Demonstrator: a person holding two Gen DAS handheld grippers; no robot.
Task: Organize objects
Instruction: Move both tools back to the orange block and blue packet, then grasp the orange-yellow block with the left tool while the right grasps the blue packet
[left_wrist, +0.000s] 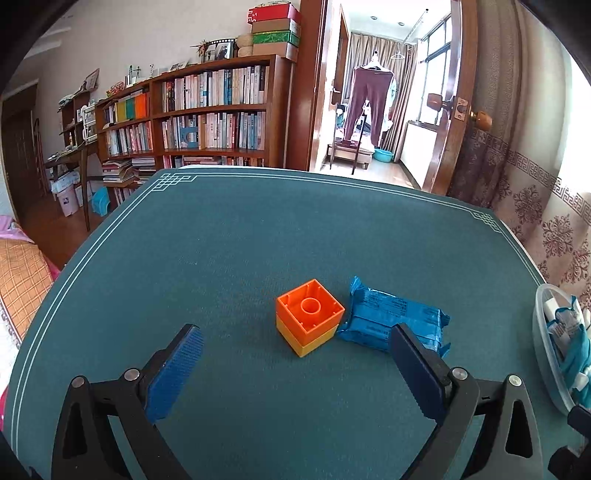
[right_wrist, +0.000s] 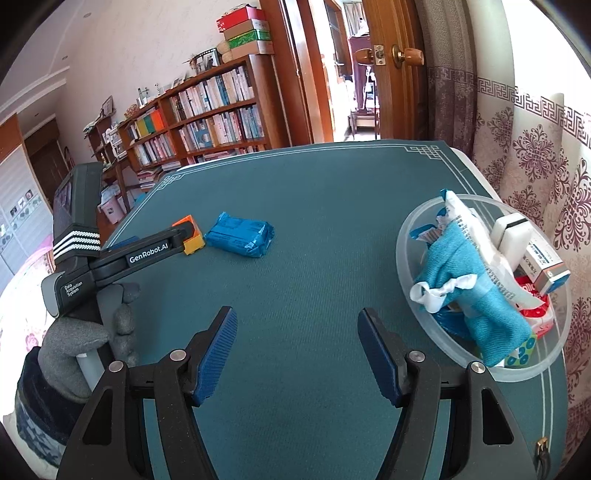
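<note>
Left tool (left_wrist: 295, 363) just short of block (left_wrist: 309, 316)

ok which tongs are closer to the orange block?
Left. The left tongs are open just short of the orange block, which sits ahead between their tips. The right tongs hang well off to its right, beside the bowl.

An orange block (left_wrist: 309, 309) sits stacked squarely on a yellow block (left_wrist: 306, 341) mid-table, open underside up. Touching its right, a crinkled blue packet (left_wrist: 391, 319) lies flat. At the far right, a frosted bowl (right_wrist: 413, 221) holds 1 teal cloth (right_wrist: 476, 295) and several boxes.
</note>
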